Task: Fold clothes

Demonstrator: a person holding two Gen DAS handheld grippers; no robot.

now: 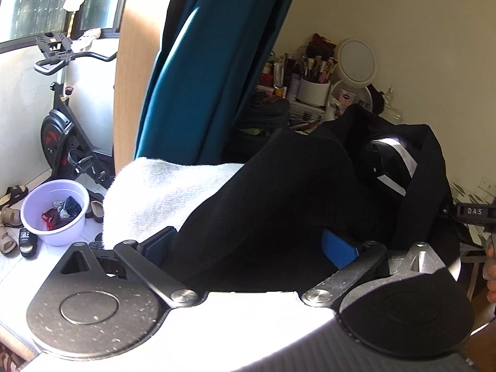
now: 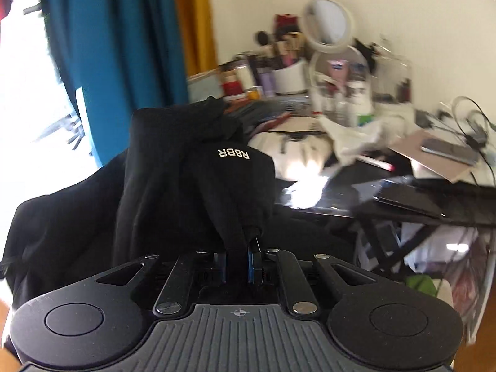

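Note:
A black garment (image 1: 279,192) fills the middle of the left wrist view, draped between the blue pads (image 1: 339,248) of my left gripper (image 1: 251,245), whose jaws stand wide apart around the cloth. A white towel (image 1: 161,195) lies behind it at left. In the right wrist view my right gripper (image 2: 238,260) is shut on a fold of the same black garment (image 2: 192,186), which carries white lettering "RBBR" (image 2: 232,154) and hangs lifted in front of the camera. The other gripper's body (image 1: 474,212) shows at the right edge of the left wrist view.
A cluttered vanity desk (image 2: 341,167) holds a round mirror (image 2: 327,23), makeup brushes (image 1: 316,68), papers and cables. Teal curtains (image 1: 192,71) hang at left. An exercise bike (image 1: 62,117), a purple basin (image 1: 57,212) with clothes and sandals stand on the floor.

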